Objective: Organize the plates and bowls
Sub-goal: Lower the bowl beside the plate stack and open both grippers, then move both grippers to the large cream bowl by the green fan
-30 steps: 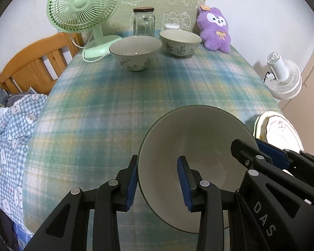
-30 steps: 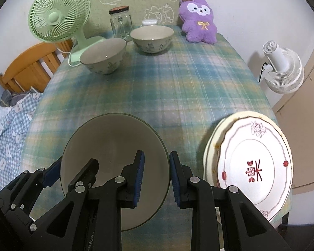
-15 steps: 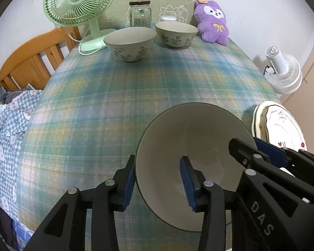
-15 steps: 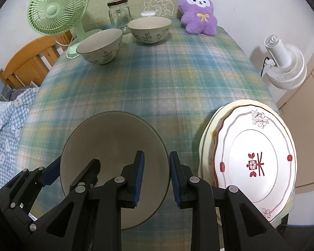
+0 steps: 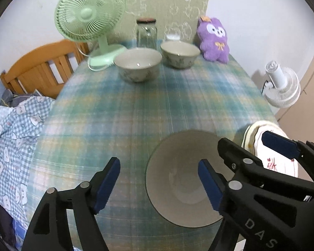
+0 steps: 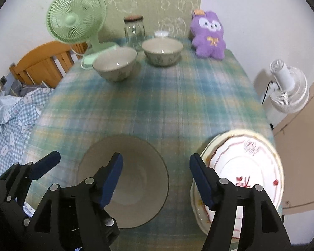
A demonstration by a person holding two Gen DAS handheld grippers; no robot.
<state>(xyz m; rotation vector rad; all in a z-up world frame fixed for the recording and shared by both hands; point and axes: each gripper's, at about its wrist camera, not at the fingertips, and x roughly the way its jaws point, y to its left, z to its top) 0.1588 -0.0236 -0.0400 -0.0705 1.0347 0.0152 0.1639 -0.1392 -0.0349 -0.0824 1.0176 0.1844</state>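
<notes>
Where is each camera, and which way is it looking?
Left wrist: on the left hand-held gripper, looking down across the table at the big bowl; the right hand-held gripper shows at its right.
Right wrist: on the right hand-held gripper, looking the same way; bowl and plates below, the left one at its left.
Both share the bowl, plates and green fan.

Plaid-clothed table: three bowls, stacked plates, fan, jar, plush.

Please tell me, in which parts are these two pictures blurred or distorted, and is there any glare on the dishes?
Left wrist view: tablecloth smeared by motion, near bowl soft, table edges bent by the fisheye, dark corners. Right wrist view: stacked plates streaked, cloth blurred; a small glint inside each far bowl.
</notes>
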